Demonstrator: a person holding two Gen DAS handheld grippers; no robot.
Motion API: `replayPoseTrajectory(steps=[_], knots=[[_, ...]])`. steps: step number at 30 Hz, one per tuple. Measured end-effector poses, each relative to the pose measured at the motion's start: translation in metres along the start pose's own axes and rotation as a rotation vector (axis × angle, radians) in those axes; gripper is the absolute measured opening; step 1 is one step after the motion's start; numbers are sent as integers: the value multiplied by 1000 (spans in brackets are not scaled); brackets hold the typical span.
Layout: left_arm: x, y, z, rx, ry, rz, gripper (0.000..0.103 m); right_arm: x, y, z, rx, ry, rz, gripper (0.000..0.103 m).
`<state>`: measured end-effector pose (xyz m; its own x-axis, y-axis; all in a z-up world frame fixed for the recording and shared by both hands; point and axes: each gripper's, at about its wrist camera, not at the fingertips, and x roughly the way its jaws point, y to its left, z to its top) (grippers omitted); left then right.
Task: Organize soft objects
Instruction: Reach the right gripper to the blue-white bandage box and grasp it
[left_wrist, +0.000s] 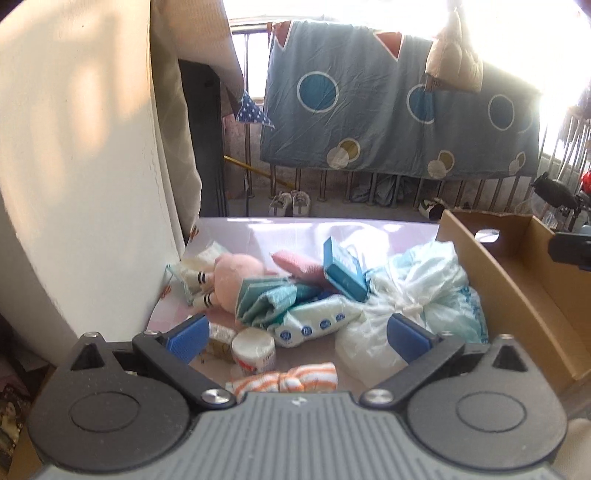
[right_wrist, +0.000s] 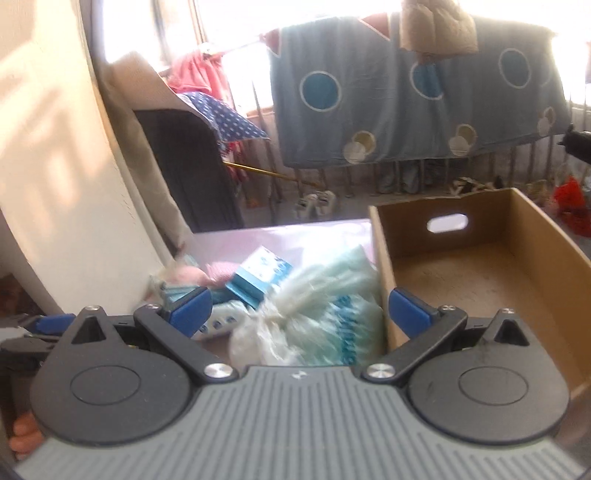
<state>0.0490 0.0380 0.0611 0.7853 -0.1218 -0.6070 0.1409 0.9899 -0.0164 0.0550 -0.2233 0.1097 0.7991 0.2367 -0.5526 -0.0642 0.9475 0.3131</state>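
A heap of soft things lies on a pink table (left_wrist: 303, 229): a pink plush toy (left_wrist: 236, 277), a teal cloth (left_wrist: 266, 301), a tissue pack (left_wrist: 314, 325), a teal box (left_wrist: 343, 273), a tied clear bag of pale blue items (left_wrist: 417, 291), a paper roll (left_wrist: 253, 350) and an orange-striped cloth (left_wrist: 284, 380). My left gripper (left_wrist: 297, 334) is open above the near side of the heap. My right gripper (right_wrist: 299, 310) is open above the bag (right_wrist: 317, 314). An open cardboard box (right_wrist: 480, 273) stands right of the heap, nothing visible inside.
A cream wall (left_wrist: 74, 166) borders the table on the left. Behind it is a balcony railing with a blue spotted quilt (left_wrist: 388, 110) hung over it, shoes (left_wrist: 290, 203) on the floor and a dark panel (left_wrist: 207, 147).
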Motion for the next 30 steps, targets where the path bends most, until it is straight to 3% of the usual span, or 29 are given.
replayPoseTrajectory(steps=[4,8,11,14,16,18,24,27,30], knots=[[27,-3,29,61,-20,-30,103,60,-6,48,81,70,139,102],[72,-14,51,140,21,-15,100,144,-18,80,194,192,226,102],[117,-17,61,143,84,-28,91,211,-27,88,282,293,257,101],[158,-16,66,126,142,-58,74,281,-39,81,377,412,259,89],[184,-16,70,119,186,-79,65,319,-47,72,432,488,243,74],[207,-18,72,115,225,-95,59,355,-52,62,473,549,230,65],[265,-21,72,79,355,-122,41,418,-68,34,578,652,188,65],[281,-22,72,72,379,-136,40,432,-72,26,634,696,212,65],[288,-25,72,92,391,-132,40,444,-65,22,608,740,204,65]])
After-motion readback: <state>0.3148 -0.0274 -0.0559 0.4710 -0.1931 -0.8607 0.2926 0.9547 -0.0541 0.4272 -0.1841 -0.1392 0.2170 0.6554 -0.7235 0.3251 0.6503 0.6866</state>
